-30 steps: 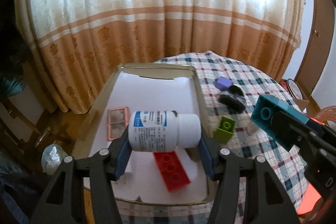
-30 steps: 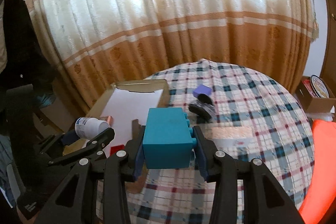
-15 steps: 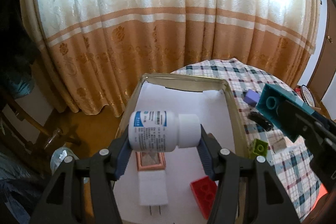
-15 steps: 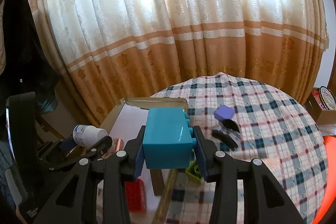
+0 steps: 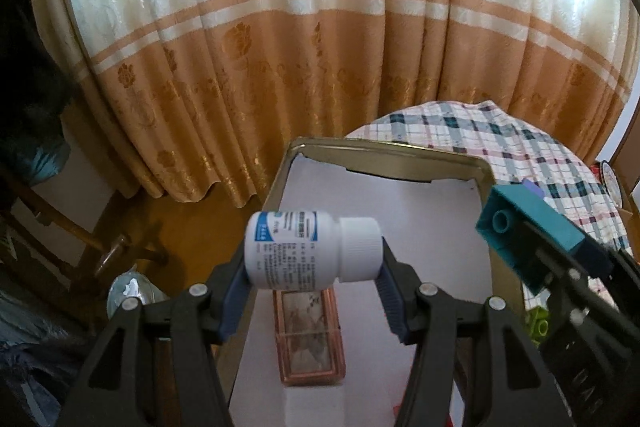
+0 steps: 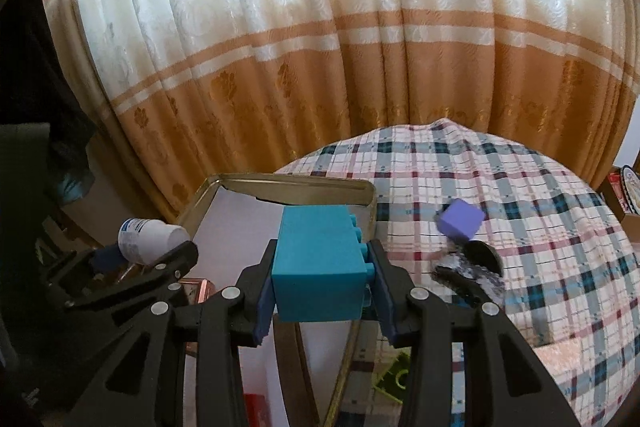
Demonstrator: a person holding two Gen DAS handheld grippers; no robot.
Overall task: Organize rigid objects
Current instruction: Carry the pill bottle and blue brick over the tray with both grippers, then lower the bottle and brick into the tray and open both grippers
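My left gripper (image 5: 314, 269) is shut on a white pill bottle (image 5: 312, 250) with a blue label, held sideways above the left part of a gold metal tray (image 5: 384, 147) lined in white. My right gripper (image 6: 322, 283) is shut on a teal toy brick (image 6: 318, 273), which hangs over the tray's right rim (image 6: 360, 187). That brick (image 5: 532, 227) also shows at the right of the left wrist view. The bottle (image 6: 150, 237) shows at the left of the right wrist view. A copper-framed box (image 5: 308, 339) lies in the tray under the bottle.
A purple cube (image 6: 460, 219), a black crumpled object (image 6: 472, 271) and a green brick (image 6: 394, 379) lie on the checked tablecloth (image 6: 540, 227). A red brick (image 6: 256, 409) sits in the tray's near end. An orange-and-cream curtain (image 5: 320, 27) hangs behind; the floor drops away left of the tray.
Both grippers have travelled leftward and forward over the tray, each keeping its object. The red brick and a white plug have slid out of the left wrist view.
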